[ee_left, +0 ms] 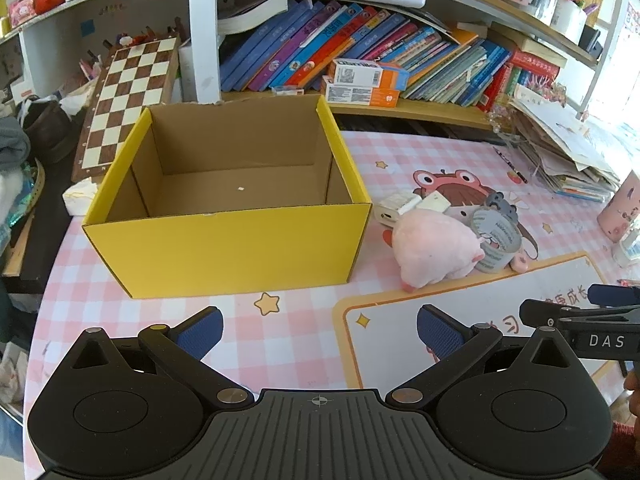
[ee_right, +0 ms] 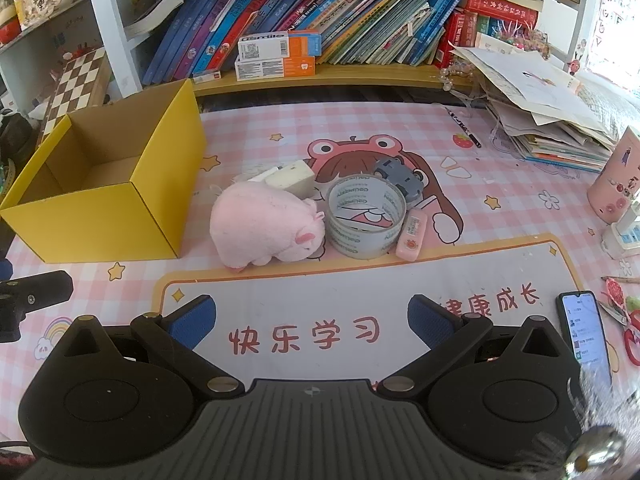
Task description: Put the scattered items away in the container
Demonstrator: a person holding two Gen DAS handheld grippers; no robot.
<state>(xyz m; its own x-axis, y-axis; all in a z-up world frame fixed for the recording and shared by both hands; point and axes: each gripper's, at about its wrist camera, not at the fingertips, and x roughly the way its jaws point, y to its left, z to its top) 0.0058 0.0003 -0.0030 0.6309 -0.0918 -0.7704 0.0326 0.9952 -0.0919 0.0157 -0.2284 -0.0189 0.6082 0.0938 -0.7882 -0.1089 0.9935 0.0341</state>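
Observation:
An open yellow cardboard box (ee_left: pixel 224 248) (ee_right: pixel 100 220) stands on the pink checked mat, with only a tiny white scrap inside. To its right lie a pink plush toy (ee_right: pixel 264 226) (ee_left: pixel 434 246), a roll of clear tape (ee_right: pixel 366 220) (ee_left: pixel 496 240), a pink eraser (ee_right: pixel 412 234), a white charger block (ee_right: pixel 292 178) (ee_left: pixel 400 206) and a small grey toy car (ee_right: pixel 400 178) (ee_left: pixel 500 204). My left gripper (ee_left: pixel 320 330) is open in front of the box. My right gripper (ee_right: pixel 312 320) is open, short of the plush and the tape. Neither holds anything.
A shelf of leaning books (ee_right: pixel 320 12) runs along the back. A chessboard (ee_left: pixel 128 100) leans behind the box. A paper stack (ee_right: pixel 552 112) and a pink cup (ee_right: pixel 616 184) sit at right, and a lit phone (ee_right: pixel 586 328) and scissors (ee_right: pixel 628 332) lie near the front right edge.

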